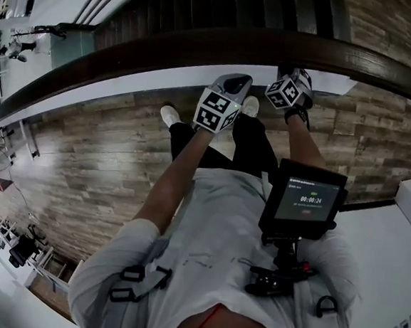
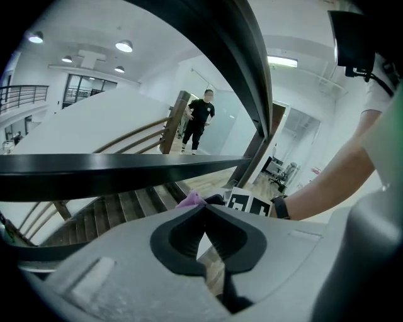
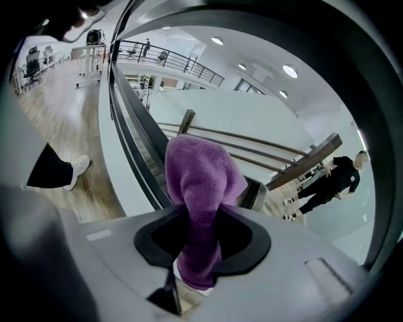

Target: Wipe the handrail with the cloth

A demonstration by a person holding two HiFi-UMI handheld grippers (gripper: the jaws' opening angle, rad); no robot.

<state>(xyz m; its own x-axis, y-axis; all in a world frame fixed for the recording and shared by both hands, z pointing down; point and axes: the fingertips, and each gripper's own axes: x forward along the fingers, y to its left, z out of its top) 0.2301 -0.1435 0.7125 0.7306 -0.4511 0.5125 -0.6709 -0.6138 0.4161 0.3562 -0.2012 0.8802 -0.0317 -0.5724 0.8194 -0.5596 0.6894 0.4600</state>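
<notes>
Gripping the purple cloth (image 3: 201, 176), your right gripper (image 3: 200, 221) has its jaws clamped on the fabric, which bunches up past the tips and hangs a short tail below them. Your left gripper (image 2: 203, 212) shows its jaws pressed together with nothing between them. It sits just beside the right one, both held up at the dark wooden handrail (image 1: 201, 45). Whether the cloth is touching the rail cannot be confirmed from any view.

Recommendation, as a judgement: press the bunched end flat onto the top of the rail before you stroke, then follow its curve in one direction, rolling your wrist so the sides are covered. The grip appears deep enough, but the loose bulk could fold away from the wood; moderate pressure is advised. The idle left gripper is best held off the wiping path.

Surface: the rail is smooth, glossy and curved, so the cloth should slide easily. Room: wood-plank floor (image 1: 84, 163) below, a staircase (image 1: 205, 6) beyond the rail, a white ledge (image 1: 127, 81) at its foot, and a person (image 2: 198, 119) standing well apart in the hall
</notes>
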